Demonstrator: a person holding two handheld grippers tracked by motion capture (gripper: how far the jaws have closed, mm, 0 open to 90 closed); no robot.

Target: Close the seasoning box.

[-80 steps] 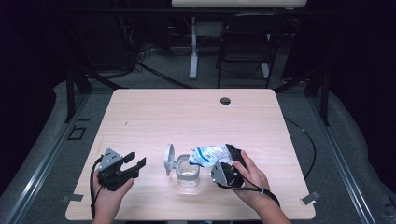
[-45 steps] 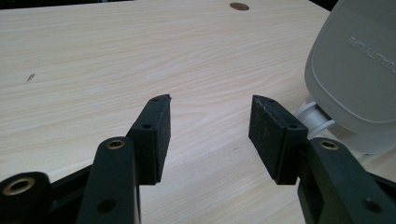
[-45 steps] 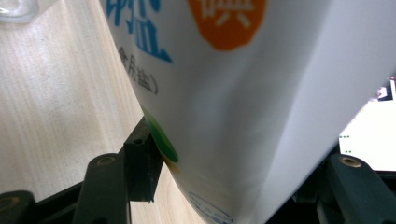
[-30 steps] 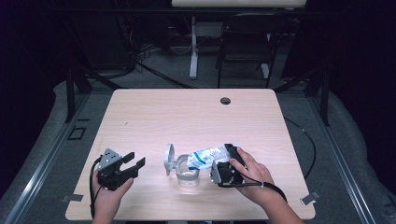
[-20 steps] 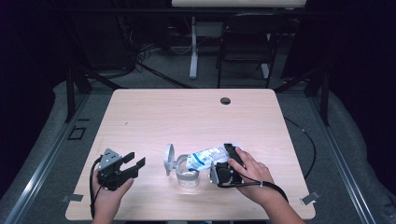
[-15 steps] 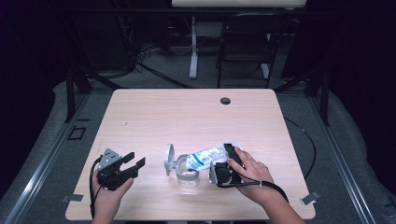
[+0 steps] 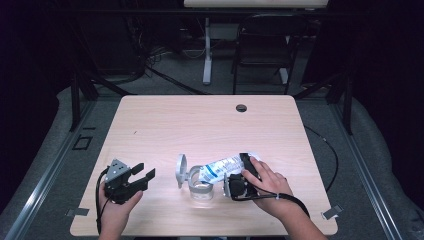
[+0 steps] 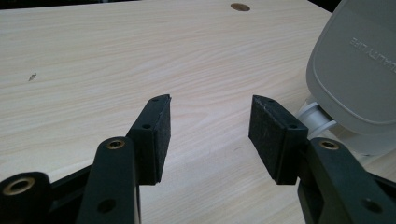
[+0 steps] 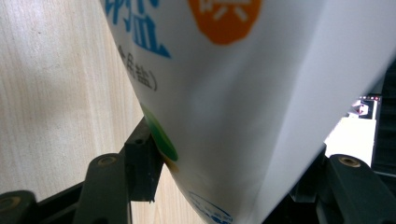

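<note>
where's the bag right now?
High view: the white bag is near the table's front edge, right of centre, clamped in the right claw and tilted over the open clear jar.

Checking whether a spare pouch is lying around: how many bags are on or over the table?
1. The white printed bag is clamped in the right gripper, tipped toward the clear jar with its grey lid flipped open, near the table's front edge.

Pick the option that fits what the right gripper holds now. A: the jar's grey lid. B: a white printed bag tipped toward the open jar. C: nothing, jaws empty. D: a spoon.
B: the right gripper is clamped on the white printed bag, which is tilted with its mouth at the clear jar.
</note>
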